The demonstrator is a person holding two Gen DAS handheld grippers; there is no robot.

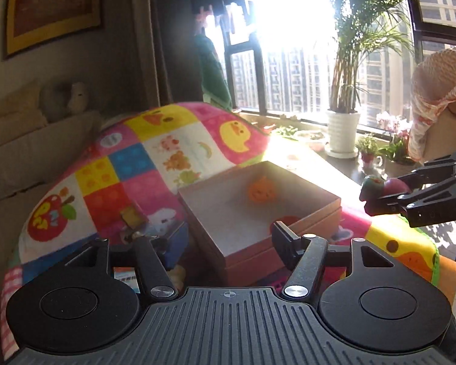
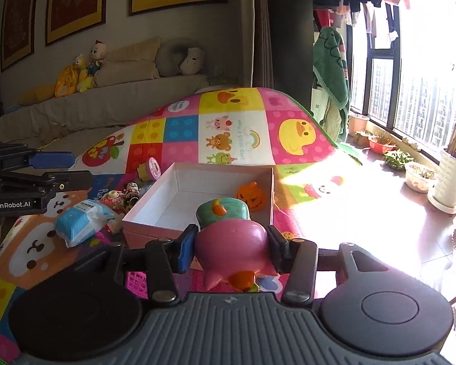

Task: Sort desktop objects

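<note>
Counting one box (image 2: 155,213), two toys (image 2: 231,245).

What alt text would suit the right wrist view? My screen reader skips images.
The right gripper clamps a pink and teal toy just short of an open box holding an orange pumpkin, on a colourful patchwork cloth. The left gripper shows at far left, above a blue packet and small toys.
</note>
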